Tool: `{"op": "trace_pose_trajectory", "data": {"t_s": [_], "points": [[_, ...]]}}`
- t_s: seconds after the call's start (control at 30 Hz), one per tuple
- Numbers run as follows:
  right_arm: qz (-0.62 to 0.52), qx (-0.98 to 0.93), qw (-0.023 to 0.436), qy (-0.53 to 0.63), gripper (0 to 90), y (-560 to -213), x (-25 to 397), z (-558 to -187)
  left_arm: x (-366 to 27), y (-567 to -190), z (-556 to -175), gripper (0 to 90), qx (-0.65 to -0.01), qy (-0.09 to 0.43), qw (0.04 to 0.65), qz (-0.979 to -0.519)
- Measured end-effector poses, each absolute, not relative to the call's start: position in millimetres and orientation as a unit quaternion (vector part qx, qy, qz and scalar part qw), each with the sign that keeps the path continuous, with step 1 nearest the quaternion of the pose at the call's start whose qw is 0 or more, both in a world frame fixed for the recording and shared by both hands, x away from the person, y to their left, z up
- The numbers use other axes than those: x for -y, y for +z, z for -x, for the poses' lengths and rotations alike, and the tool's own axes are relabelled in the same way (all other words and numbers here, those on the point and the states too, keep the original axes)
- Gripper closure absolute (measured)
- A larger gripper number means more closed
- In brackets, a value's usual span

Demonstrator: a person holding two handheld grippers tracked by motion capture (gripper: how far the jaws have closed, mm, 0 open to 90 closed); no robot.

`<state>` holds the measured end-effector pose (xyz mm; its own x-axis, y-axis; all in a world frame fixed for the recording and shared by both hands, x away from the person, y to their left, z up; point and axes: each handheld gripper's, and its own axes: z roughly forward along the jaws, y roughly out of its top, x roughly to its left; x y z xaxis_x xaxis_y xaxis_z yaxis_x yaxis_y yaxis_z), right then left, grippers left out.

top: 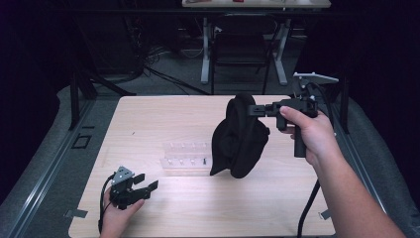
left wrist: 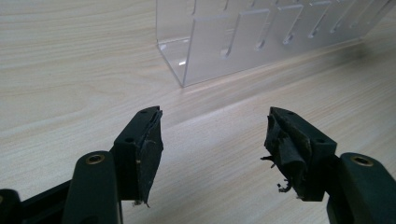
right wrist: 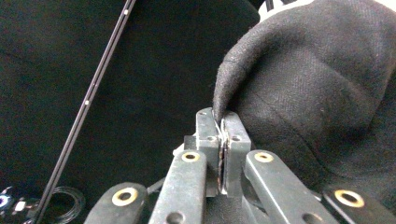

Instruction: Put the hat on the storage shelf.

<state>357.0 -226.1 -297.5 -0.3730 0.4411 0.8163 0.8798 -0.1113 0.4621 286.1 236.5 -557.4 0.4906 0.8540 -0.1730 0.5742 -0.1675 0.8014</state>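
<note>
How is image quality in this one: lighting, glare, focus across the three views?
High view: bright pool on the table, surroundings nearly black; the black cloth shows little detail. Left gripper view: evenly lit, the left gripper sharp, small glare spots on the clear acrylic rack. Right gripper view: dark backdrop, cloth weave crisp near the right gripper, bottom links slightly soft.

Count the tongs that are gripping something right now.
1. The right tongs are shut on the black cloth cap, held above the table. The left tongs are open and empty, low near the clear acrylic rack.
</note>
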Motion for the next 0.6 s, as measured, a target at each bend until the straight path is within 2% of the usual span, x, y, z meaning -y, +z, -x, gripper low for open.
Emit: {"op": "trace_pose_trajectory", "data": {"t_s": [0.6], "points": [[0.533,0.631,0.197,-0.529,88.4,-305,201,-388,-237,-558,-288,37.2,-0.476,0.158,0.429,-0.751]]}}
